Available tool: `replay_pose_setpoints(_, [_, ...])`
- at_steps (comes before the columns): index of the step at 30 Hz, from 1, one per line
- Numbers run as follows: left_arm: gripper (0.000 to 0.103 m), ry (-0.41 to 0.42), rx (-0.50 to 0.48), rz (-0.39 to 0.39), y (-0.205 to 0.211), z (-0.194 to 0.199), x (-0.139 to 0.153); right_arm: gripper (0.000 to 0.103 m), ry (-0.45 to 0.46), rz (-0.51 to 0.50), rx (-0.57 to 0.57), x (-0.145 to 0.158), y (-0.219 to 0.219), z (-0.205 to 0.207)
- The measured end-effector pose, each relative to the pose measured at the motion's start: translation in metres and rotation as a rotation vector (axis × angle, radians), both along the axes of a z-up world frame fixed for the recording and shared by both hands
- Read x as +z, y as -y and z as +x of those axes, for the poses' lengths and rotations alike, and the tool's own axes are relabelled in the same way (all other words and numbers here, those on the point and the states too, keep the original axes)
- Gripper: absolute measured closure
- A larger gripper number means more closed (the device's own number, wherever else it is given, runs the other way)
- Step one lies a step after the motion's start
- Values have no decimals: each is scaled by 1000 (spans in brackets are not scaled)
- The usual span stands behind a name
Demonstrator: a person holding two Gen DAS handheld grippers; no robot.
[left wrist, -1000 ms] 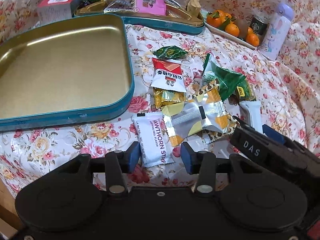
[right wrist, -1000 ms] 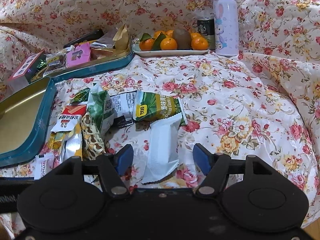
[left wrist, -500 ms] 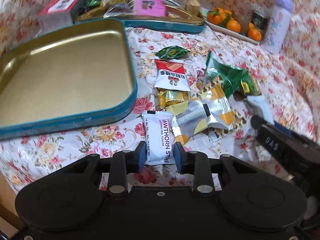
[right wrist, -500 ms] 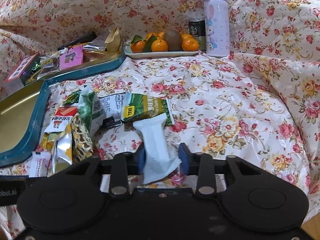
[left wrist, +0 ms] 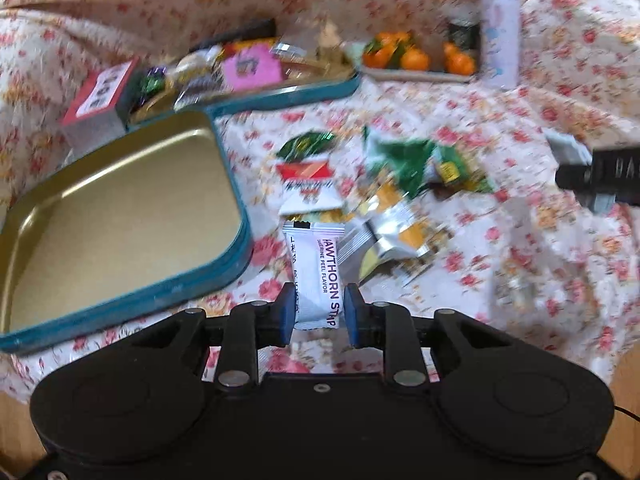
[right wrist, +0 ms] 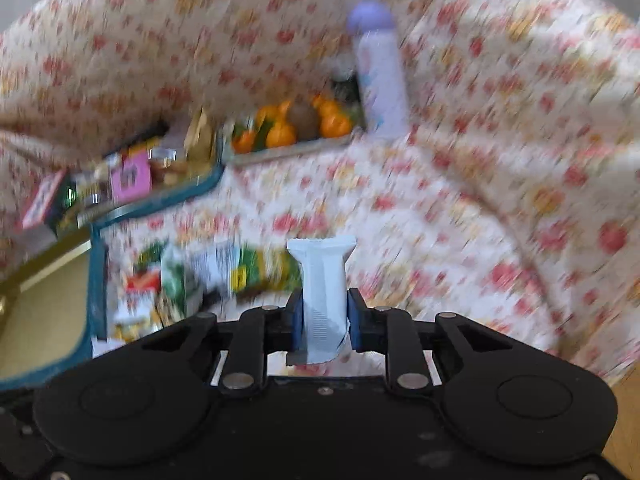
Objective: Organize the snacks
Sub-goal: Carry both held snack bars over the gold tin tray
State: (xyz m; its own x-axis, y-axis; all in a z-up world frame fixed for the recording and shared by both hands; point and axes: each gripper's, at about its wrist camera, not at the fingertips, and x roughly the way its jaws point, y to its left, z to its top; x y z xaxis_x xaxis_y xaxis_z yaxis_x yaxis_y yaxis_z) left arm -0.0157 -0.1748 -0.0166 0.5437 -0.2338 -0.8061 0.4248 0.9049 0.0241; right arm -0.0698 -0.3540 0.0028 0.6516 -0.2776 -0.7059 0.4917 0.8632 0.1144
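A white "Hawthorn Strip" packet [left wrist: 316,256] stands up between the blue pads of my left gripper [left wrist: 319,309]. Its jaws are closing and the pads press on the packet's lower end. Left of it lies an empty gold tin tray with a teal rim [left wrist: 120,208]. Loose snack packets, red-white [left wrist: 308,184], green [left wrist: 416,160] and silver-yellow [left wrist: 392,236], lie on the cloth beyond. My right gripper [right wrist: 325,317] is shut on a plain white packet [right wrist: 322,268] and holds it above the cloth. The tray's teal rim [right wrist: 96,280] shows at its left.
A second teal tin [left wrist: 288,94] heaped with snacks sits behind the tray, with a red-topped box [left wrist: 100,96] beside it. A plate of oranges [left wrist: 416,58], a dark can [left wrist: 464,32] and a lilac bottle [left wrist: 500,28] stand at the back. Floral cloth covers everything.
Both grippers closed on their packets, which lay on the cloth, and lifted them. The left took the hawthorn strip and the right the plain white packet. Both views are now blurred by motion.
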Motion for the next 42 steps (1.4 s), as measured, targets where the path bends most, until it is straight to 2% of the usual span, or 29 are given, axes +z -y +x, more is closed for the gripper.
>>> replay_pose_setpoints(5, [71, 44, -13, -35, -2, -7, 18, 80, 46, 1, -24, 29, 2, -8])
replay_pose_setpoints(15, [71, 70, -10, -93, -24, -11, 40, 80, 26, 4, -16, 26, -14, -15])
replay_pose_setpoints(20, [71, 82, 9, -111, -43, -7, 48, 80, 41, -9, 25, 34, -33, -13])
replay_pose_setpoints(25, [71, 102, 73, -139, -77, 1, 57, 80, 83, 9, 103, 39, -62, -10])
replay_pose_setpoints(27, [71, 115, 91, -120, -89, 7, 61, 80, 99, 4, 148, 40, -80, -9])
replay_pose_setpoints(31, [71, 121, 191, -153, -129, 17, 69, 80, 139, 21, 242, 44, -111, -7])
replay_pose_setpoints(35, [71, 130, 273, -159, -168, 25, 64, 80, 174, 62, 326, 48, -139, 0])
replay_pose_setpoints(37, [71, 108, 315, -179, -188, 31, 58, 80, 184, 86, 362, 49, -150, 4])
replay_pose_setpoints(39, [71, 90, 316, -197, -201, 38, 55, 80, 187, 109, 395, 50, -159, 11])
replay_pose_setpoints(42, [71, 122, 321, -216, -212, 42, 58, 80, 179, 135, 437, 47, -173, 24])
